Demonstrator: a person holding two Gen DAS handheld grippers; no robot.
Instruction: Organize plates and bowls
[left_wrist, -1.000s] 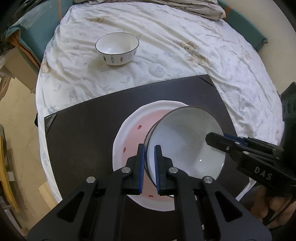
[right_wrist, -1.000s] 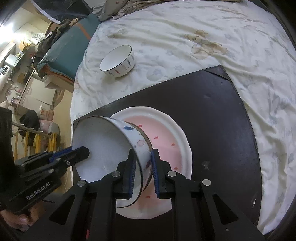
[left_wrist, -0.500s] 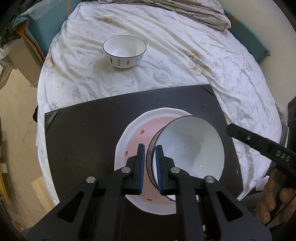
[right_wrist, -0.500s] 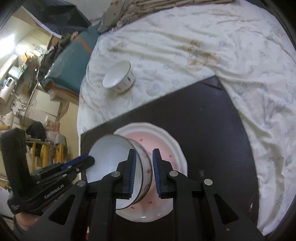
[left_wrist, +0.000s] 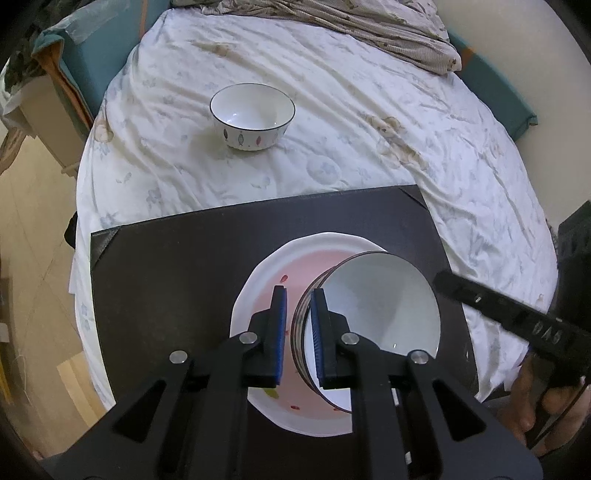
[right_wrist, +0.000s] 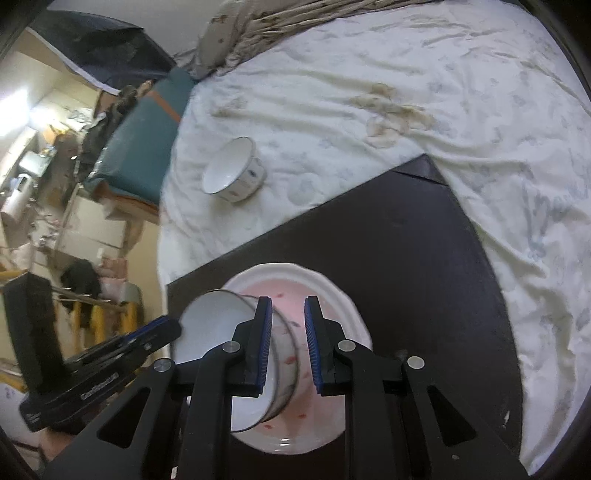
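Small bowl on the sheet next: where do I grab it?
On the small bowl, pinch the near rim from above, one finger inside, one outside. It stands upright, mouth open, alone on the sheet; its thin rim likely suits the jaws better than its round body.

both cams sit just behind their own fingers and look down and forward over the black mat (left_wrist: 166, 280) on the bed, pretty close to the pink plate (left_wrist: 258, 288) right under them. the left wrist view faces straight up the bed, the right wrist view comes in tilted so the room's clutter shows on its left. they share the plate (right_wrist: 332, 295), the tipped bowl (left_wrist: 376, 295) (right_wrist: 210, 332), the far bowl (left_wrist: 253, 116) (right_wrist: 232, 175), and each catches the other gripper at its edge.
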